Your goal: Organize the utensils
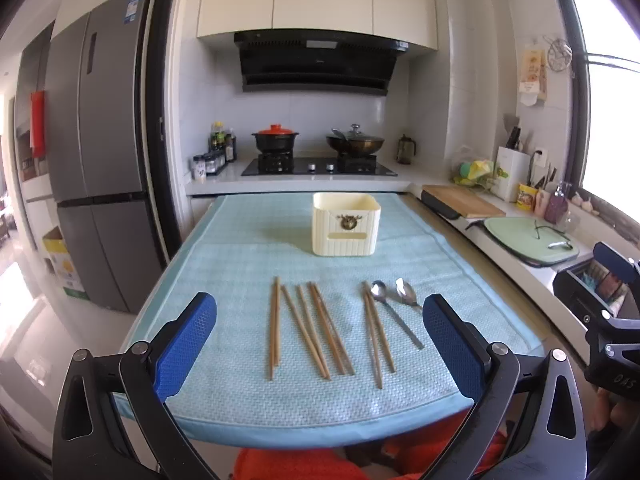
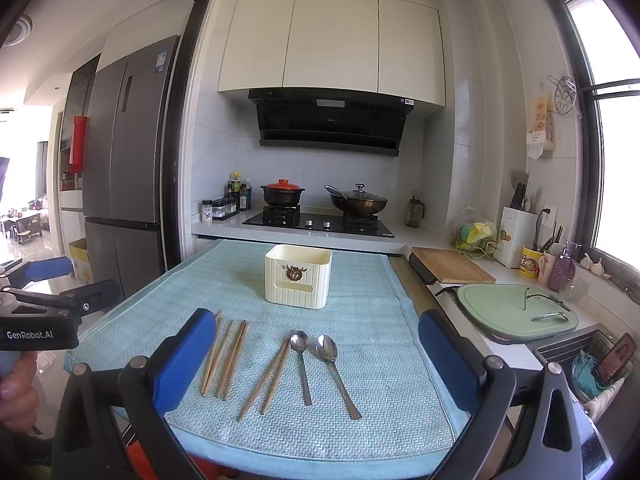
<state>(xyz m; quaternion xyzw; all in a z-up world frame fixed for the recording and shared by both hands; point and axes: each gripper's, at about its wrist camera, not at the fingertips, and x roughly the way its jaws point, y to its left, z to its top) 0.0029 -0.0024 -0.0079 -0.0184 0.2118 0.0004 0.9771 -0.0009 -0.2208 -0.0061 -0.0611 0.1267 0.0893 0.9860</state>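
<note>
Chopsticks (image 1: 312,328) and two spoons (image 1: 394,312) lie flat on the blue cloth (image 1: 240,248) that covers my table, all on the near side of the cream holder (image 1: 345,224). From my left camera I count a loose spread of chopsticks to the left of the holder's line and one more pair (image 1: 376,340) lying just beside the left spoon (image 2: 302,364). The right spoon (image 2: 334,372) sits close to its twin, bowls pointing toward the holder. The holder stands upright on the far half of the cloth, well apart from the utensils, and I can see nothing inside it.

My left claw (image 1: 320,344) hangs over the near edge of the cloth with its blue pads spread wide and nothing between them. My right claw (image 2: 316,360) is likewise spread wide and empty, to the right of the left one. Beyond the holder are the stove (image 1: 318,166) and two pots.
</note>
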